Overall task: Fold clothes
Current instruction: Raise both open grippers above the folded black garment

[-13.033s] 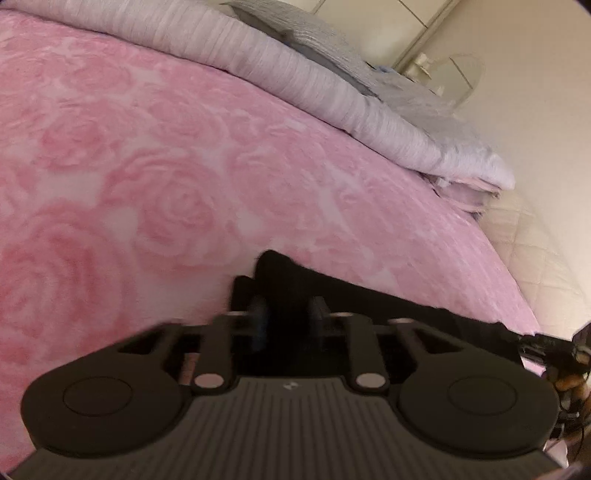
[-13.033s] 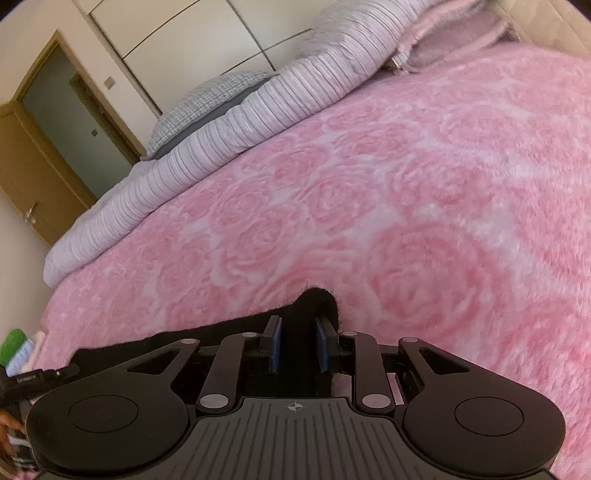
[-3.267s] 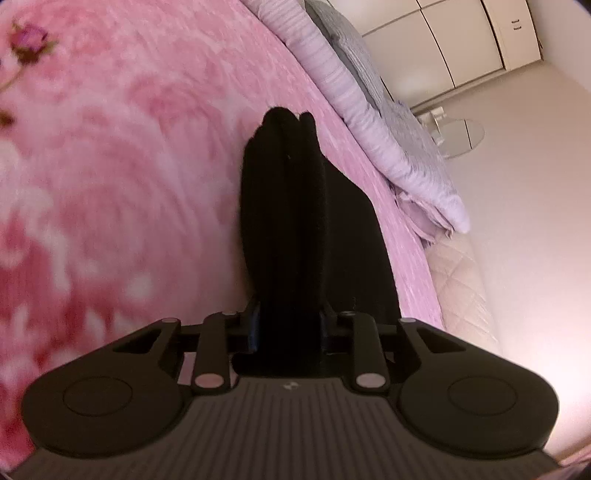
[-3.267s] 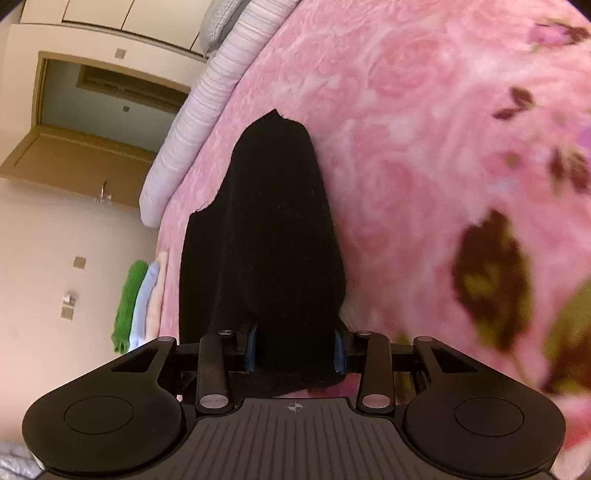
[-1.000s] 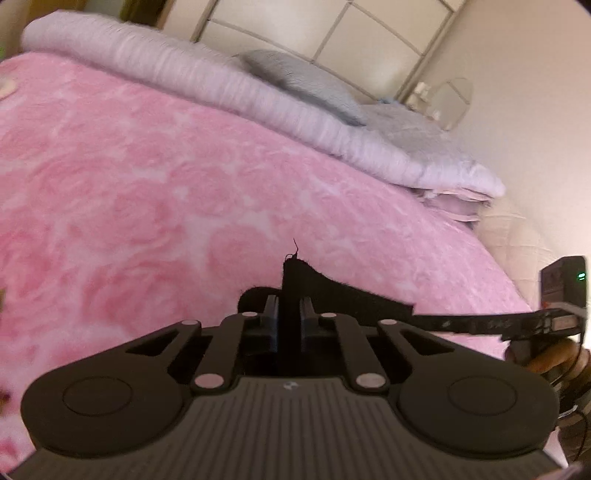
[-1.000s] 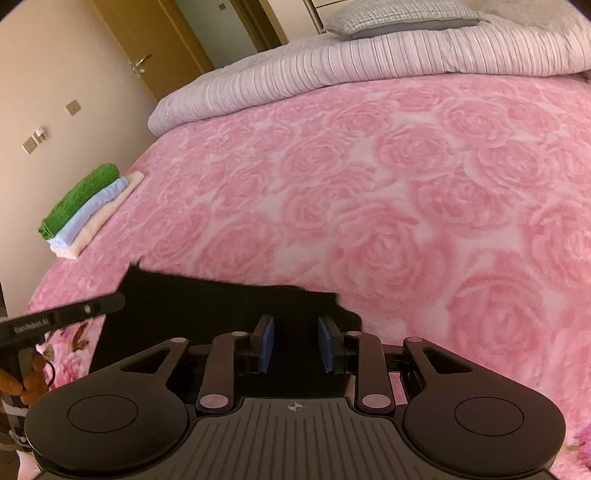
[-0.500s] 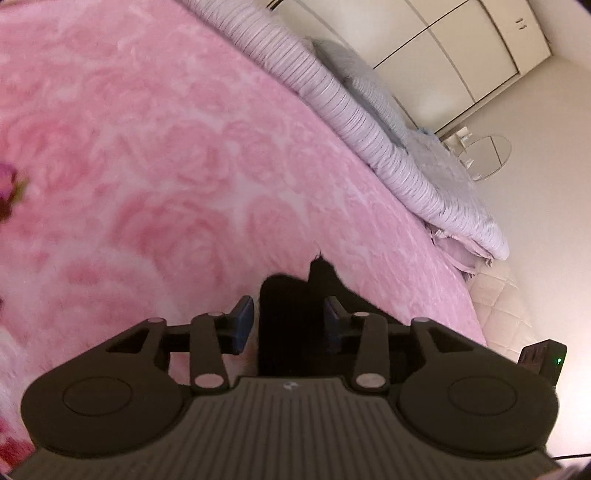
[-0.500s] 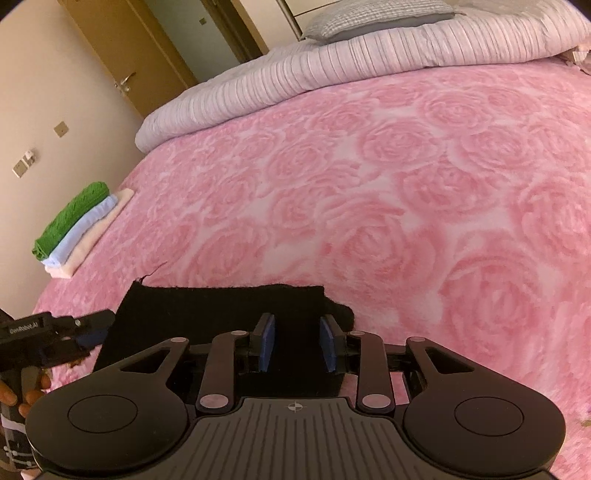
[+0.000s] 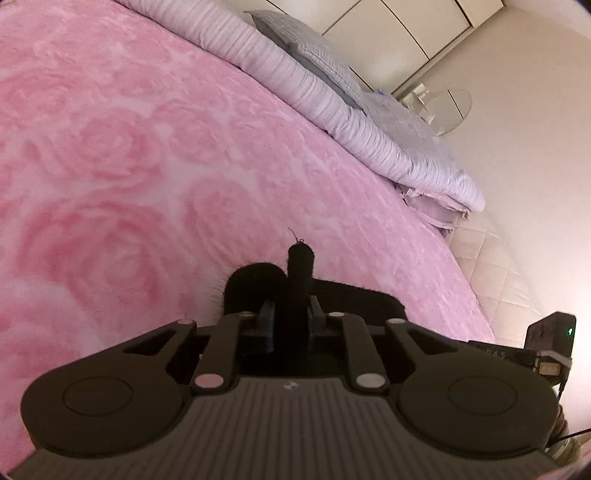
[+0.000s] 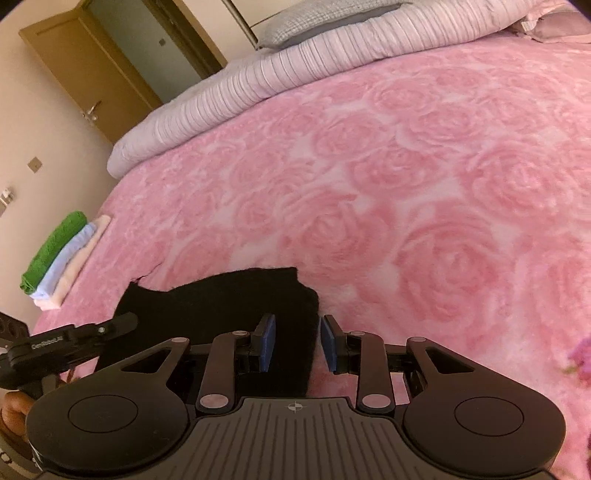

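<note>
Right wrist view: pink rose bedspread carries the black garment near its front edge, partly folded; more folds likely remain. Right gripper straddles it, jaws apart. Left gripper is closing on an upstanding fold.

Cream walls, brown door, white wardrobe.
</note>
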Demonstrator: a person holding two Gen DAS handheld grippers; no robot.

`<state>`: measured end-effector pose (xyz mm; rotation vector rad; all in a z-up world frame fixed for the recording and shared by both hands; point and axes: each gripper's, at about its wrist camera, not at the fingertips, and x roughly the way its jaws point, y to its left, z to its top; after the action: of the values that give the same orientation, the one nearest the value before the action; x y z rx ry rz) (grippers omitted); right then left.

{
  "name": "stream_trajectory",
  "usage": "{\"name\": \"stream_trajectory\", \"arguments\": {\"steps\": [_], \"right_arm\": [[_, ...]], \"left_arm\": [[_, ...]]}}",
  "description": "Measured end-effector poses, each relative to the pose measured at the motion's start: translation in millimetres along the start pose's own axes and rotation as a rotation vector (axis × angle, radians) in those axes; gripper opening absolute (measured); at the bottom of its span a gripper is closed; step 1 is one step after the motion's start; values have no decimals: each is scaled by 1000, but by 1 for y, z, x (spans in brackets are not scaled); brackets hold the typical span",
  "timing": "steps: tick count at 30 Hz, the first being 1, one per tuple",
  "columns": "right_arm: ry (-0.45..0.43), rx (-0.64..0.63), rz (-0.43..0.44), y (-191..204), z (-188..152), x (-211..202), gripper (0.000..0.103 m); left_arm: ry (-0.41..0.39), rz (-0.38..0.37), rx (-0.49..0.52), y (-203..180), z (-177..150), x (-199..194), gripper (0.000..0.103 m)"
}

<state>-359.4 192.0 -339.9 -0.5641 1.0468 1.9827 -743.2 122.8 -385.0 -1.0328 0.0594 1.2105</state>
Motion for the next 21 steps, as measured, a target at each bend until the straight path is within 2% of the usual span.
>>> {"name": "stream_trajectory", "arguments": {"steps": [2,5,7,9,12,15,18,21], "right_arm": [[-18,0,-7,2,-7,-13,31],[-51,-23,14,11,-28,-39,31],[-63,-57,24,20,-44,-55,30],[-79,-114,16,34,-62,-69,30],[-89,-193,10,53,-89,-81,30],[-75,-221,-15,62,-112,-83,30],[-59,-193,-45,63,-122,-83,30],[-65,-199,-56,71,-123,-99,30]], "left_arm": [[-42,33,-19,-6,-3,-22,20],[-79,80,-11,-16,-17,-58,19],[-61,93,48,-30,-32,-75,12],[-26,77,104,-45,-50,-85,11],[20,61,151,-59,-79,-90,11],[70,137,168,-58,-103,-77,9],[56,160,123,-56,-106,-77,9],[39,191,159,-70,-105,-86,8]]}}
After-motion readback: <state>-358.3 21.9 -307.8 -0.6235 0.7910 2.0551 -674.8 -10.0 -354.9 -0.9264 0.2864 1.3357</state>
